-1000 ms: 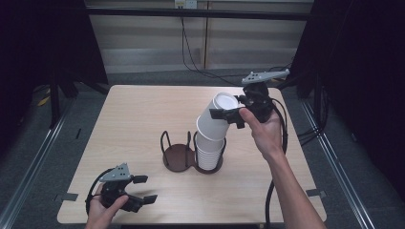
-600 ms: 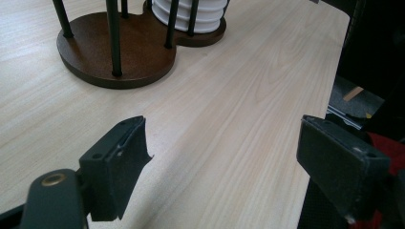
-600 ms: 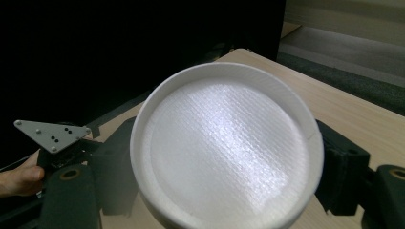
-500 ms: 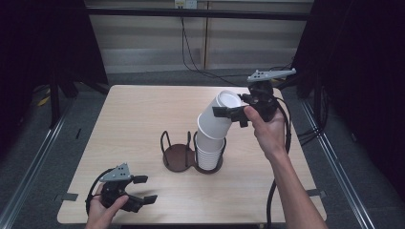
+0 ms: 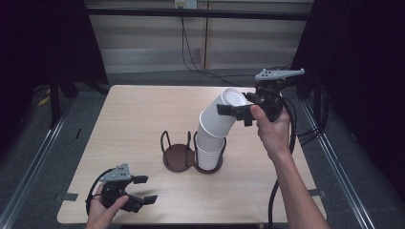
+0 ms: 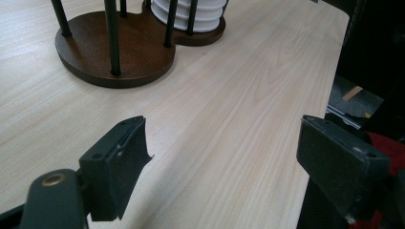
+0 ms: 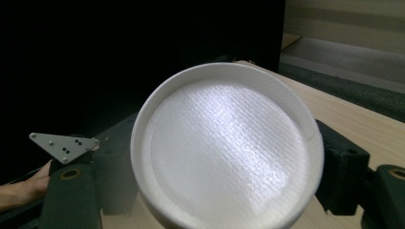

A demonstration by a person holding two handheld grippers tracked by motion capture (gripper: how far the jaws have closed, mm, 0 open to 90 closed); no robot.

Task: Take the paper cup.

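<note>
Your right claw (image 5: pixel 237 111) stays clamped on the top cup (image 5: pixel 220 117), now tipped further right off the cup stack (image 5: pixel 210 153) in the holder (image 5: pixel 177 157). Left claw (image 5: pixel 143 189) hasn't moved: jaws apart, empty, low over the desk (image 5: pixel 143 109) front-left.

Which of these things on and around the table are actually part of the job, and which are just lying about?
Part of the job:
- top paper cup, tilted, gripped by the right gripper
- stack of white cups it is coming off
- brown two-ring cup holder, one ring empty

Just lying about:
- left gripper, jaws apart, holding nothing, near the table's front edge
- wooden table
- black cables on the floor behind
</note>
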